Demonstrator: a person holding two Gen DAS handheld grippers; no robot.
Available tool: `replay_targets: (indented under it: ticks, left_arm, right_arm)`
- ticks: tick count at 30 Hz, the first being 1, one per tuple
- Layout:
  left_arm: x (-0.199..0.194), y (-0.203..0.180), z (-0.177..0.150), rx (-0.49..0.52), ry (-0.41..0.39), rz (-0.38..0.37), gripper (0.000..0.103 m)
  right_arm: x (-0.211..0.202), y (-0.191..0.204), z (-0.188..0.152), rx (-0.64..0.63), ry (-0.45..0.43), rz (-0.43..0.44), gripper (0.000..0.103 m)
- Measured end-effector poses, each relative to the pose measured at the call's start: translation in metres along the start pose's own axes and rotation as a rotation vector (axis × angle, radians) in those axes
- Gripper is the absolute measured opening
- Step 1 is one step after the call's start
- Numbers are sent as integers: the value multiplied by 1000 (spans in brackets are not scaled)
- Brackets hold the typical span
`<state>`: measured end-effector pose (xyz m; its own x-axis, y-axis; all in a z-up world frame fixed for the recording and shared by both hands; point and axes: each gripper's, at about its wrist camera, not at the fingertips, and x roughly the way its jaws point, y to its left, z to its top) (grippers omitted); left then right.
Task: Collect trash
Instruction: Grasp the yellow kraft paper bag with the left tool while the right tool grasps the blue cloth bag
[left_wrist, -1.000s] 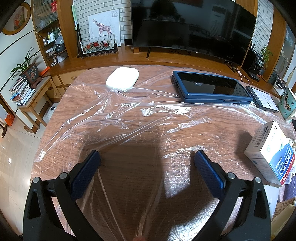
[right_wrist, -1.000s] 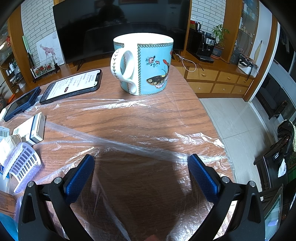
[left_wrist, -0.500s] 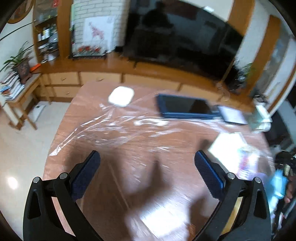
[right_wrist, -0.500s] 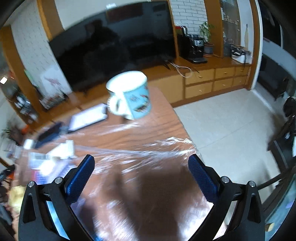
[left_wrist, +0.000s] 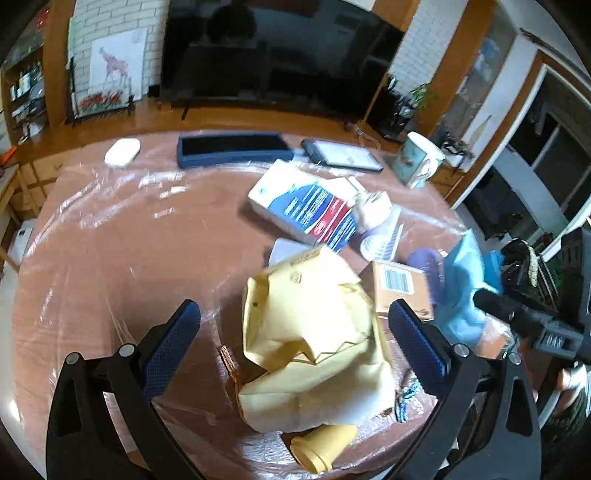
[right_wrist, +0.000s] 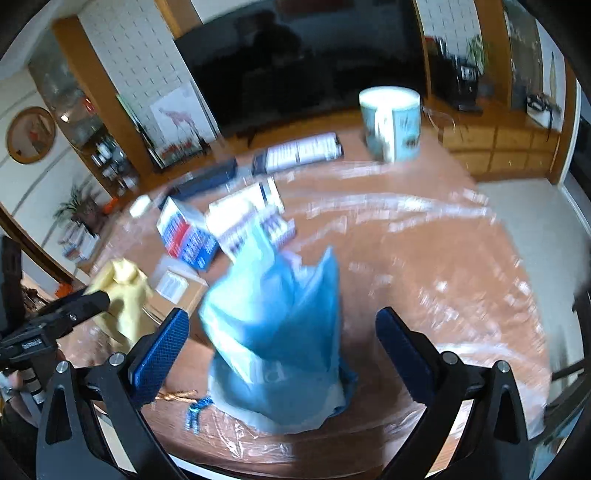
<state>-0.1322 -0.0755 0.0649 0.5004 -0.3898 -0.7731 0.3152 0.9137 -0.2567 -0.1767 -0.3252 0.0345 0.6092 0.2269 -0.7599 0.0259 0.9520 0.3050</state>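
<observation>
Trash lies heaped on the near part of the round wooden desk (left_wrist: 147, 258), which is covered in clear plastic film. A crumpled pale-yellow paper bag (left_wrist: 314, 332) sits between and just ahead of the left gripper's (left_wrist: 295, 332) blue-padded fingers (left_wrist: 173, 343), which stand wide apart and clamp nothing. A crumpled light-blue plastic bag (right_wrist: 277, 321) stands between the right gripper's (right_wrist: 282, 343) fingers (right_wrist: 160, 354), likewise spread wide with no contact visible. Beyond the left fingers lie a brown cardboard box with a barcode label (left_wrist: 399, 284), a white, blue and red carton (left_wrist: 306, 206) and a yellow paper cup (left_wrist: 321, 446) on its side at the desk's near edge. Farther off stand a turquoise patterned mug (right_wrist: 391, 122) and a dark-blue tablet (left_wrist: 232, 147).
</observation>
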Motion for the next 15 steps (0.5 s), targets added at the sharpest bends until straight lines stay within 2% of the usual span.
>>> replay_targets:
  ticks: [4, 9, 11, 12, 15]
  left_arm:
    - [16, 2, -5, -17, 30, -8, 101]
    - [26, 1, -9, -17, 50, -26, 101]
    - [29, 1, -11, -24, 63, -33, 101]
    - [28, 1, -12, -27, 63, -35, 99]
    - [26, 1, -13, -28, 61, -57, 88]
  right_arm:
    - [20, 3, -8, -5, 39, -27, 99]
    - [34, 1, -12, 29, 68, 25, 99]
    - [36, 1, -12, 32, 72, 44, 94]
    - [37, 1, -12, 33, 75, 58, 88]
    - [37, -3, -11, 53, 83, 104, 80]
